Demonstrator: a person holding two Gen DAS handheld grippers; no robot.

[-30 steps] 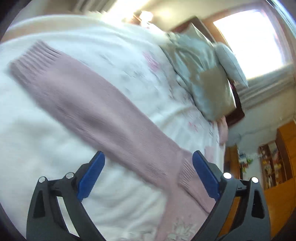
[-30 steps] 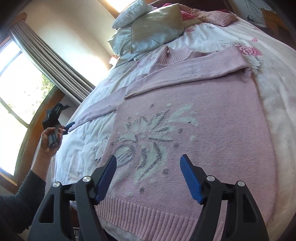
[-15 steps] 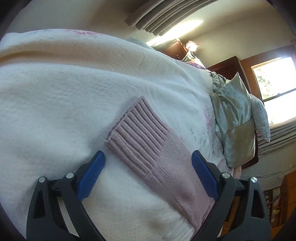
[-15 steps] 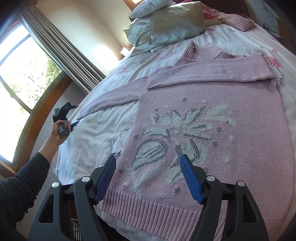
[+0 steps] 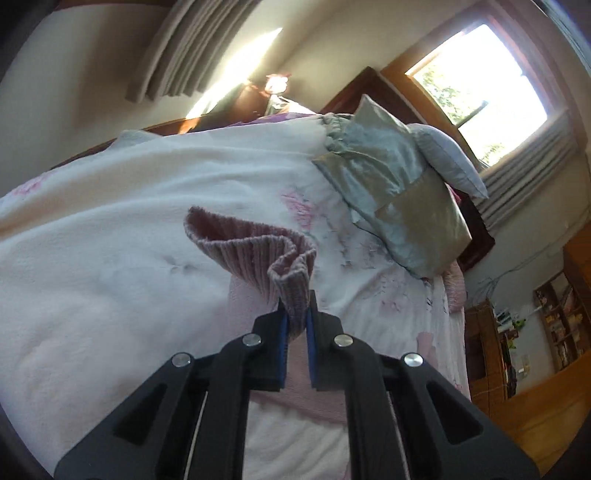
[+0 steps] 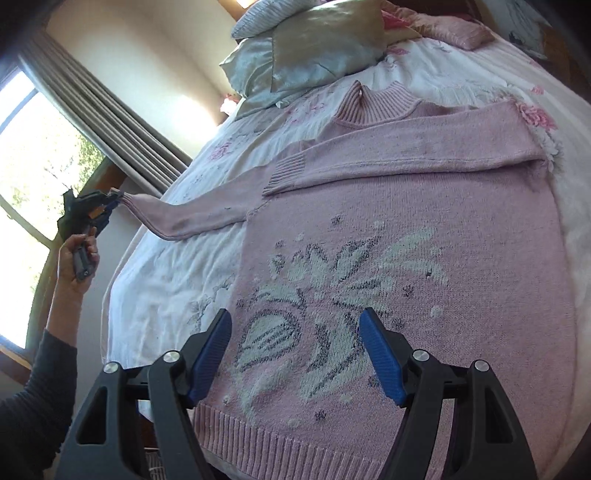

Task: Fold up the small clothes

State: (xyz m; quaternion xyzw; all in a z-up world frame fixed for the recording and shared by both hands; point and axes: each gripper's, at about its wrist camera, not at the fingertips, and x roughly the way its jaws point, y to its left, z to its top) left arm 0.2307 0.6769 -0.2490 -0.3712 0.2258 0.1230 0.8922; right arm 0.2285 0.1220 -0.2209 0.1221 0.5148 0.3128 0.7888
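A pink knitted sweater (image 6: 424, 229) with a pale flower pattern lies face up on the bed. One sleeve (image 6: 406, 158) is folded across its chest. The other sleeve (image 6: 192, 218) stretches out to the left, its ribbed cuff (image 5: 258, 254) lifted off the bedspread. My left gripper (image 5: 294, 314) is shut on that cuff, also visible far left as the left gripper (image 6: 99, 206) in a hand. My right gripper (image 6: 295, 354) hovers open above the sweater's lower front, near the hem (image 6: 258, 439), with nothing between its fingers.
A white floral bedspread (image 5: 92, 258) covers the bed. Silky pillows (image 6: 306, 55) and another pink knit (image 6: 458, 31) lie at the head. Curtains (image 6: 103, 122) and a window (image 6: 33, 155) are to the left; wooden shelves (image 5: 554, 325) stand beyond the bed.
My left gripper has shut on the sleeve cuff and raised it off the bed. The right gripper has drifted slightly closer over the sweater front, still open.
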